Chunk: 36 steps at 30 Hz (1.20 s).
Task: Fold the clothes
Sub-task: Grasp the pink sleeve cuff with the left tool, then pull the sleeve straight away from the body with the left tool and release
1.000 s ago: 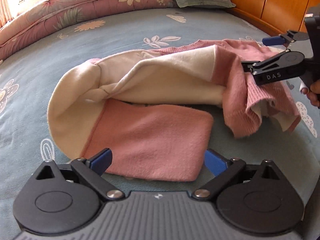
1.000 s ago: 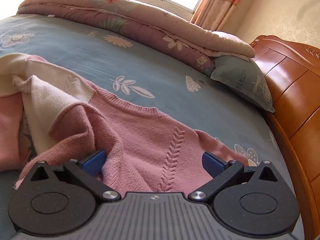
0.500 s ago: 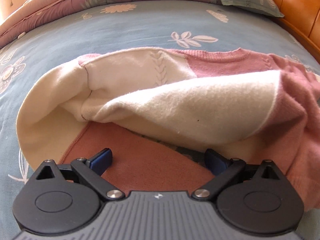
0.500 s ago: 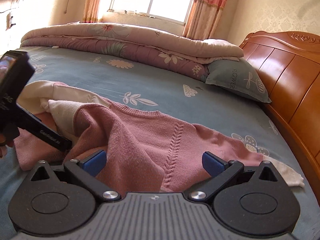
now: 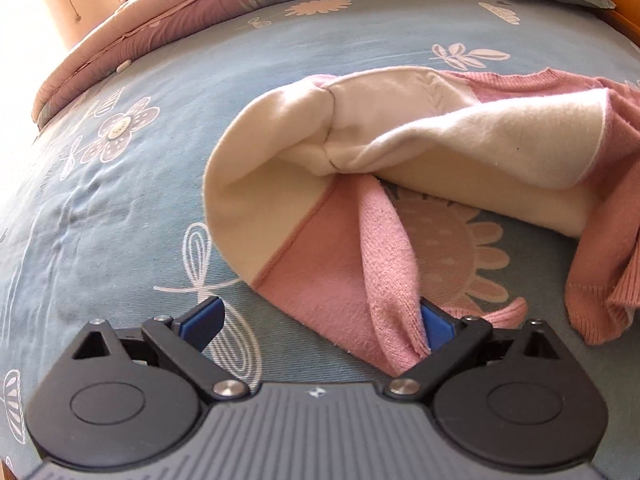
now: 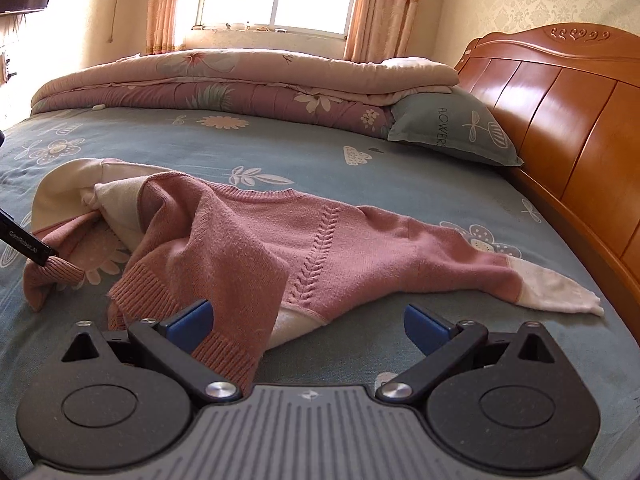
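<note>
Sweater (image 6: 320,240) lies crumpled on bed (image 6: 304,152); left tool (image 5: 316,320), spread, has pink sleeve against its right finger; right tool (image 6: 306,322), spread, straddles ribbed hem.

We see a pink and cream knit sweater (image 6: 320,240) lying crumpled on the bed, its cable-stitch front facing up. One sleeve (image 6: 500,276) stretches flat toward the headboard side, ending in a cream cuff. The other sleeve (image 5: 328,280) is bunched and twisted, with the ribbed hem (image 6: 160,300) folded over.
</note>
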Each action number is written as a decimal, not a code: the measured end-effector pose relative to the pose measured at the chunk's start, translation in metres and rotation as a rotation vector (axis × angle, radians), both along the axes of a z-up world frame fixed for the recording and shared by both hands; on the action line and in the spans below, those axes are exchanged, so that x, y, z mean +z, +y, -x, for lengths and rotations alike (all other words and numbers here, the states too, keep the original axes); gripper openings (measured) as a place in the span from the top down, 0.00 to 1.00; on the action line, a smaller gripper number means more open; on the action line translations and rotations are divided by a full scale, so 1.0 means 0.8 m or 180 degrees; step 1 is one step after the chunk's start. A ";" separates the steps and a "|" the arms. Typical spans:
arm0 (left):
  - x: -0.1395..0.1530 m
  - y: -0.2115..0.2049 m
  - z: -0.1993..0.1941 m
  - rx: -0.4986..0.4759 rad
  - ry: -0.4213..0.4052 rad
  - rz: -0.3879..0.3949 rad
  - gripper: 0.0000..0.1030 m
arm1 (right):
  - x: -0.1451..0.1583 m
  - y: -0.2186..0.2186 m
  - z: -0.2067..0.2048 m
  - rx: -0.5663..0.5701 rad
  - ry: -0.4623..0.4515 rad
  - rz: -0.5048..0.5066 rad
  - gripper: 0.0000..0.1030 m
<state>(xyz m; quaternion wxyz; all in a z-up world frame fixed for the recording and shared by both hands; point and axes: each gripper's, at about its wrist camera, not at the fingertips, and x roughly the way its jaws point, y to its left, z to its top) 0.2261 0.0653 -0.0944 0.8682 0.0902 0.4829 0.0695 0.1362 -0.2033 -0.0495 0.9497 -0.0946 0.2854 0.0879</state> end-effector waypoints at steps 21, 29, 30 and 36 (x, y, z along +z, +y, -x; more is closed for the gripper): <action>-0.008 -0.026 0.001 -0.0369 -0.0202 -0.0608 0.33 | -0.005 -0.016 0.025 -0.0024 0.0026 -0.0085 0.00; -0.023 -0.061 0.011 -0.0684 -0.0160 -0.0507 0.78 | -0.006 -0.018 0.028 -0.0019 0.0043 -0.0098 0.00; -0.023 -0.063 0.010 -0.0694 -0.0154 -0.0513 0.80 | -0.006 -0.019 0.028 -0.0028 0.0045 -0.0103 0.00; -0.001 -0.044 0.020 -0.0837 -0.0180 -0.0768 0.87 | -0.003 -0.024 0.031 -0.0082 0.0031 -0.0106 0.00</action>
